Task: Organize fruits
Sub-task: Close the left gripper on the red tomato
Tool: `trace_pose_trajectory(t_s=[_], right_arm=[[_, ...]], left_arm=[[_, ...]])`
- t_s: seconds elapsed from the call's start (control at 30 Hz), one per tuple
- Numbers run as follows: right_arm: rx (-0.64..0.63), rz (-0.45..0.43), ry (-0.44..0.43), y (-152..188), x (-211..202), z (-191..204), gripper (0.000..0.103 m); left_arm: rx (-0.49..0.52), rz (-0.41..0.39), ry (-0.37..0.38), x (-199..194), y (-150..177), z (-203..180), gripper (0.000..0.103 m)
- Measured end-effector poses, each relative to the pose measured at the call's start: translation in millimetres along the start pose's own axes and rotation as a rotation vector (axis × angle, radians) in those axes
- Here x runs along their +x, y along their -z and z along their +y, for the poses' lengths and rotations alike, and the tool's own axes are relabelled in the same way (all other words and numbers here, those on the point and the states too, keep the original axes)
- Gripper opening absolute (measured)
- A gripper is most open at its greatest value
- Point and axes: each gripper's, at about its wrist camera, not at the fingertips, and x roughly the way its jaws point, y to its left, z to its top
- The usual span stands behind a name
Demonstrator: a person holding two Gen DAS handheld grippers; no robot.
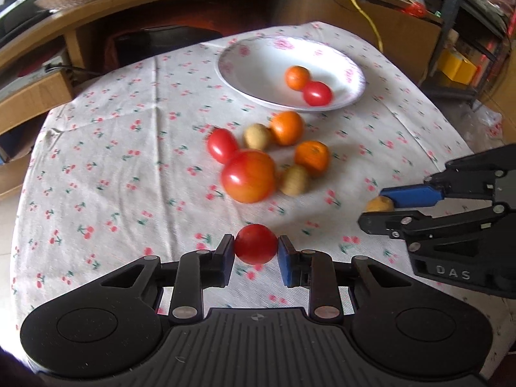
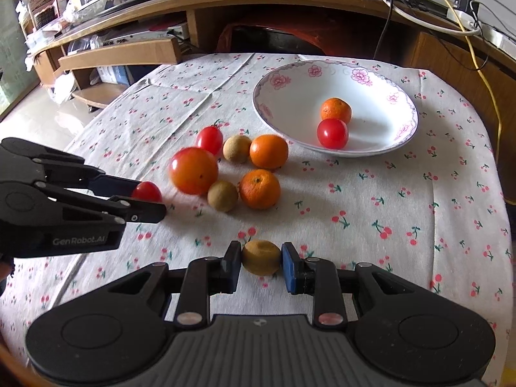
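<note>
Carrying two small fruits at once is the step judged to be in hand, and the white floral plate (image 2: 335,74) serves as the landmark for it. A small red tomato (image 1: 255,244) is pinched between the pads of the left gripper (image 1: 255,250), on the near side of the plate and well apart from it. A small tan fruit (image 2: 261,257) is pinched in the same way by the right gripper (image 2: 261,259), also on the near side of the plate. Already inside the plate, one small orange (image 2: 336,110) and one red tomato (image 2: 332,133) are seen touching each other. Just in front of the plate a loose cluster remains on the cherry-print cloth (image 2: 371,200): a large tomato (image 2: 193,175), a small tomato (image 2: 210,139), two oranges and two tan fruits.

To do the step well, each fruit should be lifted clear of the cluster before it is moved toward the plate, so that nothing is knocked and set rolling. The pinch should be kept light, since a ripe tomato is probably bruised easily. Release is best made low over a bare part of the plate, beside the two fruits there rather than on top of them.
</note>
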Motion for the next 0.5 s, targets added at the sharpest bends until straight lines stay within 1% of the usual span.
trace_pose_trajectory(t_s=[0.13,0.27,0.37,0.5], right_arm=[[-0.025,0.013,0.017,8.2,-5.3,4.1,0.028],[-0.036,0.020,0.030,16.0,-5.5,5.1,0.028],[-0.049,0.032,0.034,17.6,-6.6,5.4,0.028],[-0.061,0.030,0.033,20.7,-8.4,6.1,0.029]], left_arm=[[0.036,0.000,-0.016,3.8,6.9,-8.1,0.038],[0.039,0.001,-0.015,2.3,6.5,-8.0,0.041],[0.055,0.004,-0.025,1.5,6.7,-11.0,0.046],[0.056,0.010,-0.032,2.2,5.5,-10.7,0.057]])
